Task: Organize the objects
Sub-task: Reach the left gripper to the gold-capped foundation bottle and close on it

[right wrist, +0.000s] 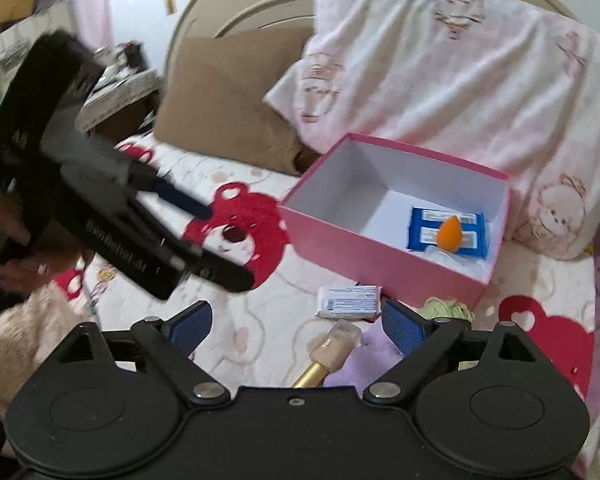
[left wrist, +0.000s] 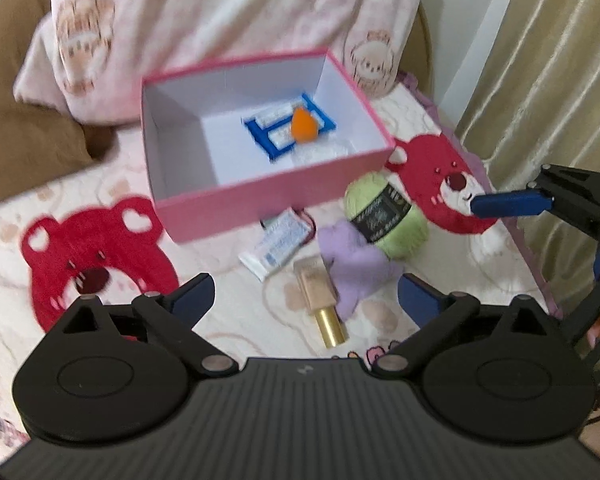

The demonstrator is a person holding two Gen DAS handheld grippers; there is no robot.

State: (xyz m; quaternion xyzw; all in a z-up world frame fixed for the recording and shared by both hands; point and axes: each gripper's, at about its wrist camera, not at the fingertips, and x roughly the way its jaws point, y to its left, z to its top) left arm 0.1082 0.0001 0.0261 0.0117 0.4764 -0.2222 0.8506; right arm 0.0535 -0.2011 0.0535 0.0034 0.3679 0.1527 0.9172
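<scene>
Left wrist view catches my left gripper [left wrist: 306,296] spread wide at lower centre, nothing between its fingers; just beyond lie one gold-capped bottle [left wrist: 320,304], one purple cloth [left wrist: 352,268], one white tube [left wrist: 276,246] and one green yarn ball [left wrist: 386,216], all on the bear-print bedspread [left wrist: 228,304]. My right gripper [right wrist: 296,322], also spread and empty, hides most of the yarn in its own view. Further up, the pink box [left wrist: 236,200] holds one blue packet [left wrist: 268,136] and one orange sponge [left wrist: 303,122]. One pillow [right wrist: 440,72] lies beyond.

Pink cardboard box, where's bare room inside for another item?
The pink cardboard box has bare white floor along its left half. Its right end is crowded: blue packet, orange teardrop sponge, clear wrapper.
</scene>
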